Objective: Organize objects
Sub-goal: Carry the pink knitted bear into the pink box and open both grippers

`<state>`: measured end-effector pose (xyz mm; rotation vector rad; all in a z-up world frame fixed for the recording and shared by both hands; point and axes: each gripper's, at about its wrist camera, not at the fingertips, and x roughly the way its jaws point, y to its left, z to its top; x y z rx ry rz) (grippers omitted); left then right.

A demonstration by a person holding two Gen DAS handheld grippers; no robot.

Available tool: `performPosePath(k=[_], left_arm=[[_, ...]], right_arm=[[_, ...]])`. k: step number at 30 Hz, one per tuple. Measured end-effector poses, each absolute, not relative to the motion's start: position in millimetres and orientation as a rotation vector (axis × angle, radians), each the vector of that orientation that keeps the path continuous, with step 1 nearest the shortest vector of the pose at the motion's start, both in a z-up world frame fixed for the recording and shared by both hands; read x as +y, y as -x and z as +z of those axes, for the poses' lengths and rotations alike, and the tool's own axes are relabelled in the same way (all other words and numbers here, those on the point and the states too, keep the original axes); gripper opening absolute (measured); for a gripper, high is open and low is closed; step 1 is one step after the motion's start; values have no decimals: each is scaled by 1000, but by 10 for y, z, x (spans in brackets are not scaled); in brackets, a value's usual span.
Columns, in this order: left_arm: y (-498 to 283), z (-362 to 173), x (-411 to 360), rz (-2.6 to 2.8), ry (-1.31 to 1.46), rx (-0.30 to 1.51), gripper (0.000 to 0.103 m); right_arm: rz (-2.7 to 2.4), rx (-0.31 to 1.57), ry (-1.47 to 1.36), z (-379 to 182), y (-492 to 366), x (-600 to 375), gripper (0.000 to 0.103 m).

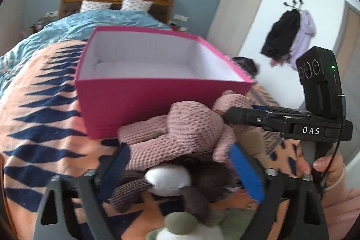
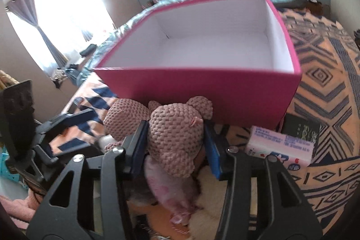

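An empty pink box [image 1: 144, 102] with a white inside stands on the patterned bedspread; it also shows in the right wrist view [image 2: 202, 91]. A pink knitted teddy bear [image 1: 180, 127] lies just in front of it. My right gripper [image 2: 176, 138] is shut on the bear's head [image 2: 175, 136]; it shows in the left wrist view [image 1: 236, 116]. My left gripper [image 1: 177, 163] is open around the bear's body and a brown and white plush [image 1: 168, 181] beneath it.
An orange and navy bedspread [image 1: 45, 127] covers the bed. A white tissue pack [image 2: 279, 145] and a dark book [image 2: 301, 127] lie right of the box. More plush toys [image 2: 180, 199] sit below. Coats [image 1: 285, 35] hang on the wall.
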<state>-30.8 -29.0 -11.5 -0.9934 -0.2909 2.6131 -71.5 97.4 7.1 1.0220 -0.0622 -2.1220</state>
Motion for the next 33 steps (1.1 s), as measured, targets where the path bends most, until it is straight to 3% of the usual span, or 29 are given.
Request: performPosePath(k=[3, 5, 21, 33], left_arm=[[289, 19, -301, 2565, 944, -318, 68], [278, 132, -322, 2541, 908, -329, 63], [789, 944, -455, 2658, 742, -147, 62], [1468, 413, -653, 2625, 993, -199, 62]], right_arm=[[-2118, -68, -975, 225, 665, 946, 49], [-2121, -69, -949, 318, 638, 935, 49], [-2146, -96, -703, 1103, 1003, 723, 49], [-2110, -125, -891, 597, 1646, 414, 49]])
